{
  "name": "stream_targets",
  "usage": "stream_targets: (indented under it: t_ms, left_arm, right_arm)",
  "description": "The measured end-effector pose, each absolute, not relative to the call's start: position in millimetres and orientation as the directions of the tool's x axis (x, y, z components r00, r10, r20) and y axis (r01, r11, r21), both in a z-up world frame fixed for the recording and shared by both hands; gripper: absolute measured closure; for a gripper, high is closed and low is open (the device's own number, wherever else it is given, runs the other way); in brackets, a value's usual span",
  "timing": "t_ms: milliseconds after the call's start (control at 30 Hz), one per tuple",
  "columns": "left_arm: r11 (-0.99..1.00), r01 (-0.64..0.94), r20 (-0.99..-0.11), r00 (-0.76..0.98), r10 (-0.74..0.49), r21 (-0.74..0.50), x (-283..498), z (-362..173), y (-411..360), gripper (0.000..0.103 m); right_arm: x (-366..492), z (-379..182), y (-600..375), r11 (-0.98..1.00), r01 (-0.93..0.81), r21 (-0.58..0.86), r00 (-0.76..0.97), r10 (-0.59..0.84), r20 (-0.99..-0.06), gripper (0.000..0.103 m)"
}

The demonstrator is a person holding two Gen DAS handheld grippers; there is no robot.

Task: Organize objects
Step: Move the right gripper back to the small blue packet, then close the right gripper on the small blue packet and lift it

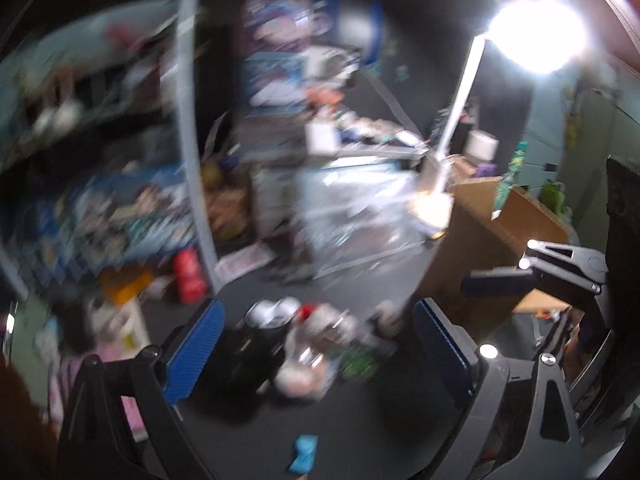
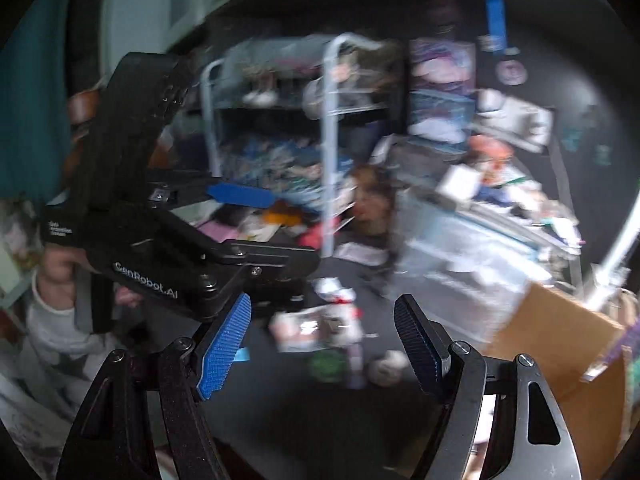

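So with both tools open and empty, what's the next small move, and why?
Probably lower the right tool toward the blurred clutter pile on the dark floor. Both it and the left tool are open, holding nothing, and the cardboard box sits open nearby.

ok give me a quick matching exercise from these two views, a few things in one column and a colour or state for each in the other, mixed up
Things:
1. cardboard box
2. lamp
3. left gripper
4. small scrap on the floor

Colour or state:
A. light blue
B. brown
C. open, nothing between its pads
D. lit, glaring white

Pairs: 1-B, 2-D, 3-C, 4-A

Both views are motion-blurred, so the finer clutter on the floor cannot be told apart. The right gripper is open and empty too.
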State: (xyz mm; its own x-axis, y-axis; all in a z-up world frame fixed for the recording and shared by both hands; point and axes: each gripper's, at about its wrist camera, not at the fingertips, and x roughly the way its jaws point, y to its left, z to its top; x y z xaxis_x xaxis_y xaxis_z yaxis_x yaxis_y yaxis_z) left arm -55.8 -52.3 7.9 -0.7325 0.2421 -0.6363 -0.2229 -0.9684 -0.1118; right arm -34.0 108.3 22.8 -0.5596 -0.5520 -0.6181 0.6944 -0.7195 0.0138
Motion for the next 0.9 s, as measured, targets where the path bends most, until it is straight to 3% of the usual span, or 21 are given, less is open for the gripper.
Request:
stream_targets:
  t_ms: [233, 400, 467, 700, 833, 900]
  left_arm:
    - [-0.98, -0.126, -0.714, -0.671, 0.2, -0.156, -29, -52, -96, 0.008]
    - [-0.977, -0.1, -0.743, -0.636, 0.209, -0.189, -15, -78, -109, 0.008]
    - [-0.978, -0.089, -0.752, -0.627, 0.204, -0.191, -12, -84, -113, 0.008]
    - [-0.976, -0.078, -0.764, -0.611, 0.209, -0.204, -8, -90, -121, 0.008]
    - [-0.973, -0.098, -0.766, -0.602, 0.226, -0.211, -13, -90, -121, 0.008]
    - [-0.971, -0.112, -0.769, -0.594, 0.236, -0.211, -16, -90, -119, 0.008]
  right_arm:
    - [-42, -62, 52, -0.624, 0.769, 0.138, -0.347, -0.589, -0.73, 0.031]
    - [-41, -111, 25, -0.611, 0.784, 0.109, -0.308, -0.536, -0.786, 0.033]
    - [-38, -121, 19, -0.605, 0.79, 0.1, -0.301, -0.525, -0.796, 0.042]
    - [-29, -132, 6, -0.578, 0.816, 0.011, -0.342, -0.497, -0.798, 0.055]
    - [-29, -131, 3, -0.577, 0.817, -0.02, -0.369, -0.495, -0.787, 0.08]
    - [-27, -131, 4, -0.57, 0.821, -0.028, -0.374, -0.5, -0.781, 0.084]
